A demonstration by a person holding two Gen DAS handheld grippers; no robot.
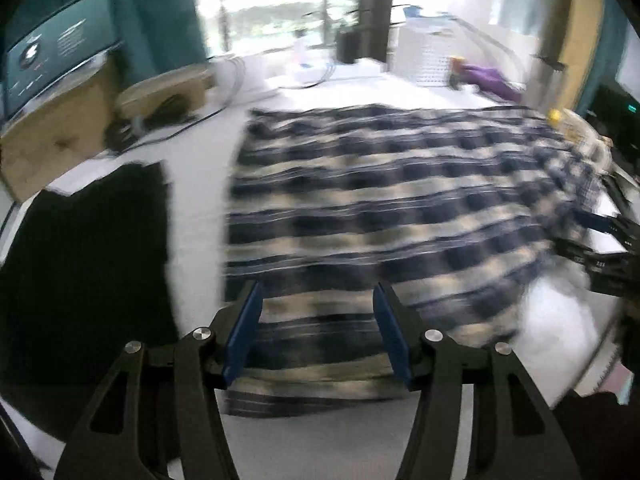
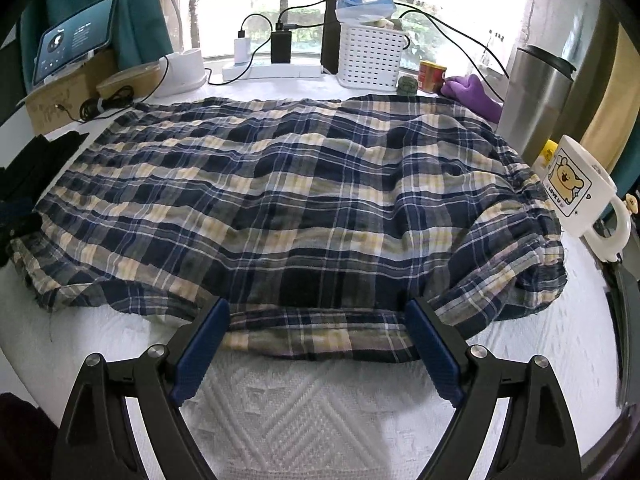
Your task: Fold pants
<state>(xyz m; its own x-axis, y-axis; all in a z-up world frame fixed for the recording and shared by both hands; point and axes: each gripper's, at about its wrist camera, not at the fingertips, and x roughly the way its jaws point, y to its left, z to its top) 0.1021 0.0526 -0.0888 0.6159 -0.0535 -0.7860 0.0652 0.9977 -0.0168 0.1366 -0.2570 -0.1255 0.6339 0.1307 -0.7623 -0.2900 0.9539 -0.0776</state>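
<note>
Now, left tongs (image 1: 318,332) hang spread over the near-left edge of the plaid pants (image 2: 280,200), limp, light cloth lying flat on the white tabletop (image 2: 304,412). Right tongs (image 2: 318,344) gape, unfilled, at the near hem: pinch there.

window (image 2: 256,4): bright daylight | curtain (image 2: 136,12): teal | tabletop (image 2: 288,412): white
</note>
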